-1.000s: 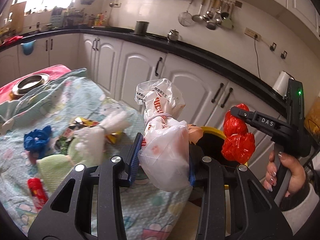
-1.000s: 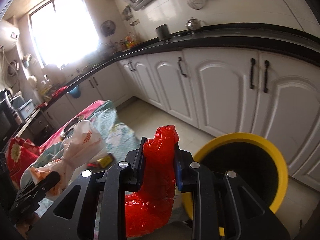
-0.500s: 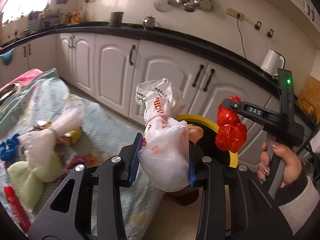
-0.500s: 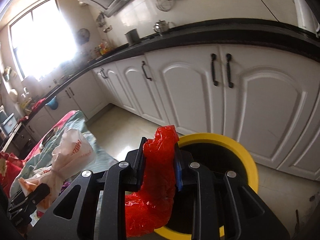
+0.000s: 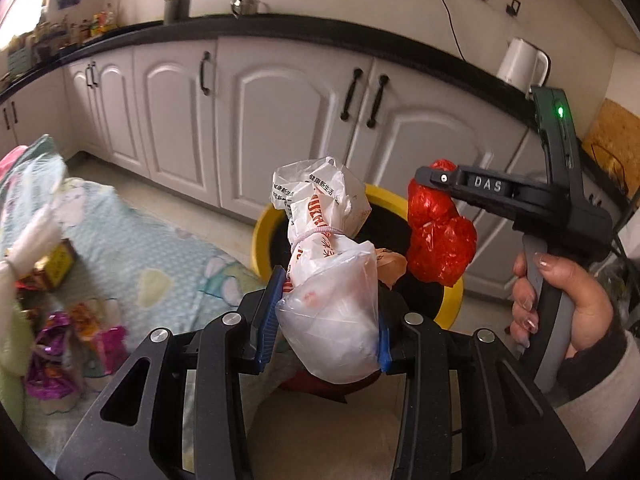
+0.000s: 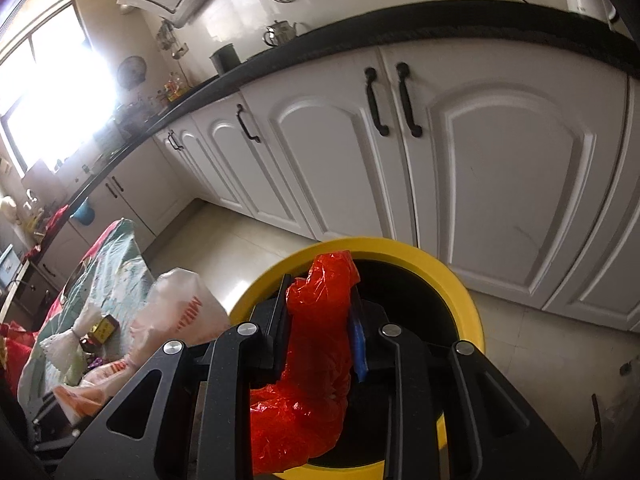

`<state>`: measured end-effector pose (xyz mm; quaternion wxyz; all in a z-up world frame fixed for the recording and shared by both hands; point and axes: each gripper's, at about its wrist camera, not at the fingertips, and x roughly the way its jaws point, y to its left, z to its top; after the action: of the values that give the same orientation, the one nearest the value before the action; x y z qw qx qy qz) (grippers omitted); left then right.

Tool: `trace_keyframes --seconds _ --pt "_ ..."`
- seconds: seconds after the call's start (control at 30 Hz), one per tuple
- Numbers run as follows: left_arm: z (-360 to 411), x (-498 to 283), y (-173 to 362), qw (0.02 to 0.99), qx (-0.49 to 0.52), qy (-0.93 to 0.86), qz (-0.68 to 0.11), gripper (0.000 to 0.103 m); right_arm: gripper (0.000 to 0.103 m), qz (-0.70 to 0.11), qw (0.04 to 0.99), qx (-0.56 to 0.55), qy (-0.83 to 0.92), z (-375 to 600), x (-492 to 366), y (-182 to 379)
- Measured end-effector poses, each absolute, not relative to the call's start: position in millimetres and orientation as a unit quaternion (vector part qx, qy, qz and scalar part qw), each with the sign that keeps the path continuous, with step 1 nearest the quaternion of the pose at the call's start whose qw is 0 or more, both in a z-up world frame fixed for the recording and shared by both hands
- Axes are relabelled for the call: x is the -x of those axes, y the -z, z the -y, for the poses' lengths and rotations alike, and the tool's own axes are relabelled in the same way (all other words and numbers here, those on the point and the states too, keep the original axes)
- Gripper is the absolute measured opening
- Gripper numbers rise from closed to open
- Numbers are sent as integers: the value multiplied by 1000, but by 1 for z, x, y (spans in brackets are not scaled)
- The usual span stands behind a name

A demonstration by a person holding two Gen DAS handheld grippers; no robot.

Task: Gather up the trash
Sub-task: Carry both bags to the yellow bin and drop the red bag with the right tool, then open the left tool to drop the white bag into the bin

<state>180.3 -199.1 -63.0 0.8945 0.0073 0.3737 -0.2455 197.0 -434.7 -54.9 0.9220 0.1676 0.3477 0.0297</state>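
White cabinet doors (image 6: pixel 336 168) with black handles under a black countertop (image 5: pixel 280 28), lining the back of a kitchen. Lower left, a desk under a pale green patterned cloth (image 5: pixel 132 240), strewn with bright wrappers (image 5: pixel 52 356) and a small yellow box (image 5: pixel 60 264). On the floor before the cabinets, a round bin with a yellow rim (image 6: pixel 400 248) and dark inside. Over the bin's near side, held upright in the left gripper (image 5: pixel 324 320), blue-padded fingers (image 5: pixel 266 320) pressed to both flanks: a knotted white plastic bag (image 5: pixel 328 280) cinched by a pink band, printed with orange lettering too creased to read and a line of black Chinese characters near the top. Just to its right, above the bin's opening, a crumpled red plastic bag (image 6: pixel 312 344) pinched between the narrow-set fingers of the right gripper (image 6: pixel 318 320). In the left wrist view, "DAS" in white on that gripper's side (image 5: pixel 488 184), a green light glowing on its body, the right hand (image 5: pixel 568 304) wrapped round the handle. On the countertop at right, a white kettle (image 5: pixel 520 64).
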Motion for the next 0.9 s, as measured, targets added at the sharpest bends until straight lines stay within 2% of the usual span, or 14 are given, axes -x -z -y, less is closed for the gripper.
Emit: trace_keyframes --seconds 0.3,0.57,0.63,0.7,0.77,0.8,0.9 --pt "229 -195 90 878 -26 259 -401 31 26 -366 911 -189 -25 454 -201 73" --pt "239 -204 102 872 -34 255 -418 35 38 -371 905 -206 -21 466 -202 83" --pt "238 -205 102 873 -34 251 -418 40 39 -371 905 -210 -19 468 -201 83" --pt "240 -208 101 874 -34 248 -417 51 43 -367 905 -213 -16 471 -200 83" --pt "235 -206 99 877 -29 245 -413 56 44 -364 907 -213 -12 473 -199 81" --pt "232 -205 98 878 -26 242 -412 63 45 -361 908 -213 -10 474 -197 80" --pt "222 -202 92 884 -19 234 -403 73 50 -351 912 -212 -5 474 -193 74"
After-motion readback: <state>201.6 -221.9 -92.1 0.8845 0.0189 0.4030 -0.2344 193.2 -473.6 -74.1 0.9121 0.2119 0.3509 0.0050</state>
